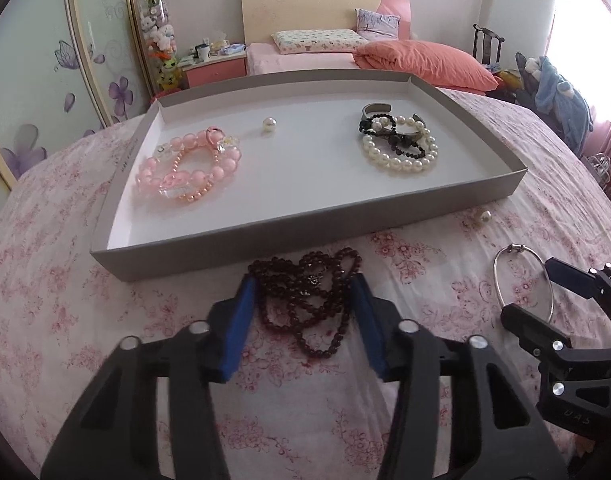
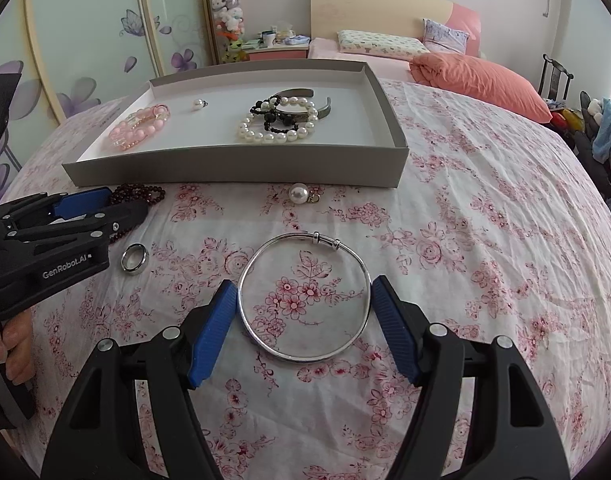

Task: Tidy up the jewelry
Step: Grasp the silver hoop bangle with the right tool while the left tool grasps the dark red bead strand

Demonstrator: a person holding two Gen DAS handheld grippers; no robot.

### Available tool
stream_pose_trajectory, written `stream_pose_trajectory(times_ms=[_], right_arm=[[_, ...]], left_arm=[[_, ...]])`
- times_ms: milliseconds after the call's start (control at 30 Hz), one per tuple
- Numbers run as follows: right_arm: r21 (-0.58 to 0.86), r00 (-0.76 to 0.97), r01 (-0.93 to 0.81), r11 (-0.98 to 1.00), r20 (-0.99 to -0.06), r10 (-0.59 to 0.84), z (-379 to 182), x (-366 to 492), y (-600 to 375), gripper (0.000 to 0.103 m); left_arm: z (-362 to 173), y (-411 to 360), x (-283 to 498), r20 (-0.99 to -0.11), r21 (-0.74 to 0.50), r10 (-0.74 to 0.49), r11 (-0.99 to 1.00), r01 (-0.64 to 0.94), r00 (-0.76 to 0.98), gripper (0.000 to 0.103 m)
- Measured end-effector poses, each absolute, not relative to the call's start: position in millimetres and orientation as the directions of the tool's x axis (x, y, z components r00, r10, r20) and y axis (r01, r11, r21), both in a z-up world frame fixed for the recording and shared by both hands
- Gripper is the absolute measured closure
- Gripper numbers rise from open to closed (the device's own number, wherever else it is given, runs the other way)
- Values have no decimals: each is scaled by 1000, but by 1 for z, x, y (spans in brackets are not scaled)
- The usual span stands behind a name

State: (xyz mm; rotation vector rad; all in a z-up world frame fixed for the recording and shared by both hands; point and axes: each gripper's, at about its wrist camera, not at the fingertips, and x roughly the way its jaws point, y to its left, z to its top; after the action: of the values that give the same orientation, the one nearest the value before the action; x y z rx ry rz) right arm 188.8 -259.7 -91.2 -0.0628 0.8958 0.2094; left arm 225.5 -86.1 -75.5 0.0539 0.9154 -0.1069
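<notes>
Left wrist view first, biggest thing: the bed (image 1: 45, 320), floral sheet, soft and rumpled, so nothing on it sits on a firm base. On it the tray (image 1: 305, 220), grey card w/ white floor. Inside, pink beads (image 1: 185, 168) piled at left, a loose pearl (image 1: 269, 125) behind, and a pearl-and-black pile (image 1: 401, 144) at right over a metal cuff.

Outside the tray, on the sheet: the dark beads (image 1: 305, 304), a long strand heaped just in front of the tray's near wall. Left gripper (image 1: 303, 288) straddles the heap, blue pads each side, pads near or just brushing the outer loops. No clear squeeze, so I read it as spread around, not pinching. That strand will handle limp and light; loops will dangle and slide. Best bet imo: bite the thick middle of the heap, not one loop.

Right wrist view: right gripper (image 2: 304, 292) spread wide w/ the bangle (image 2: 305, 300) lying flat between the pads. The pads sit right at its rim; can't tell if they press. Bangle is thin, stiff, smooth metal, prob slippery; take it across its width, away from the clasp at the far side. On a soft sheet it may tip up when squeezed.

Smaller: a pearl drop (image 2: 299, 193) close to the tray's front wall, and a ring (image 2: 134, 259) beside the left gripper. Both tiny, round, likely to roll or pop out of the pads. A hand (image 2: 13, 344) shows at the left edge, holding that gripper's handle.
</notes>
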Motion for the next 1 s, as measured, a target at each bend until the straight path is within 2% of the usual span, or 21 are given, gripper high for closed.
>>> stream_pose_trajectory(times_ms=[33,133,200,233,267,333,400,467,533,1000], right_arm=[[33,606,-207,978,-780,155,-91,189,-260,33],[34,606,-207,978,-780,155,-91,189,-260,33],[34,606,-207,978,-780,155,-91,189,-260,33],[34,606,-207,978,-780,155,-91,189,-260,33],[33,606,-207,978,-780,155,-91,189,-260,33],[34,606,-207,978,-780,155,-91,189,-260,33],[34,606,-207,978,-780,155,-91,189,-260,33],[34,606,-208,978,-780,156,-91,189,-260,33],[33,606,-208,978,-780,155,-91,189,-260,33],[29,605,-217,976,-780,158,-92,188,-256,33]], left_arm=[[-75,-86,226,-795,2,-67,994,112,603,63],[-74,-86,227,-798,10,-60,994,112,600,64],[-75,-86,227,-800,10,-57,994,109,598,57],[-75,-86,228,-802,12,-53,995,104,595,48],[-76,-87,229,-802,12,-50,995,100,595,45],[-76,-88,229,-800,13,-49,995,99,598,45],[-76,-89,229,-794,14,-55,994,108,606,57],[-75,-88,228,-790,16,-55,994,111,610,80],[-74,-84,228,-792,17,-52,994,106,608,88],[-72,-24,178,-795,20,-30,997,75,606,89]])
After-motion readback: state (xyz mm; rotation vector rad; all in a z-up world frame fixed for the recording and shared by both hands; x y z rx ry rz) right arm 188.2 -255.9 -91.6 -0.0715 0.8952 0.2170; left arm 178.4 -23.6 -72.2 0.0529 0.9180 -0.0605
